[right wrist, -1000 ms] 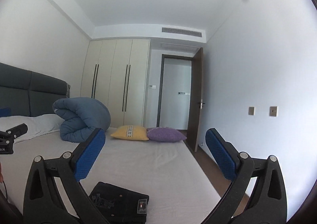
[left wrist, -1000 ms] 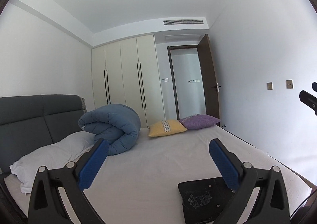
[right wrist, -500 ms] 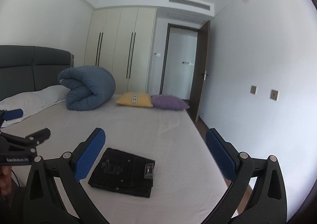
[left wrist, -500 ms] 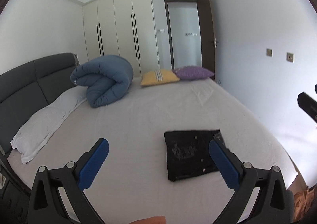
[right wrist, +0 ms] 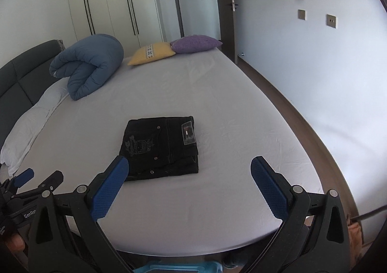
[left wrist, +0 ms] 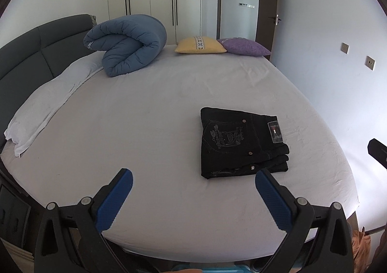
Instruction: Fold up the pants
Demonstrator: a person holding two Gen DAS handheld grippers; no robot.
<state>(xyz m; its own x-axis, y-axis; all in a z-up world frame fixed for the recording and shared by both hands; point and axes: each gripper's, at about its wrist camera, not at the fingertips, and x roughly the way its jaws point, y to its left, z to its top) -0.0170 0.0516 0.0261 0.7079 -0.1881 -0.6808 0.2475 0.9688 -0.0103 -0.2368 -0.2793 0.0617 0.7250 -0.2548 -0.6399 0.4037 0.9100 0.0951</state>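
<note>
Black pants [left wrist: 241,142] lie folded into a compact rectangle on the white bed sheet [left wrist: 150,128], pocket embroidery and waist label facing up. In the right wrist view the same pants [right wrist: 160,147] sit just beyond my left blue finger. My left gripper [left wrist: 193,183] hovers open above the bed's near edge, with the pants ahead and to the right. My right gripper [right wrist: 189,169] is open too, empty, held over the near edge. The left gripper [right wrist: 36,181] shows at the lower left of the right wrist view; part of the right gripper [left wrist: 377,152] pokes in at the left view's right edge.
A rolled blue duvet [left wrist: 128,43], a white pillow [left wrist: 48,101], a yellow cushion [left wrist: 199,44] and a purple cushion [left wrist: 244,45] lie at the bed's far and left sides. A grey headboard [left wrist: 31,55] runs along the left. Floor and white wall lie to the right [right wrist: 302,113].
Both cameras have tilted down from the ceiling and wardrobes toward the bed, so the folded pants now sit fully in view. Both grippers stay open and empty.
</note>
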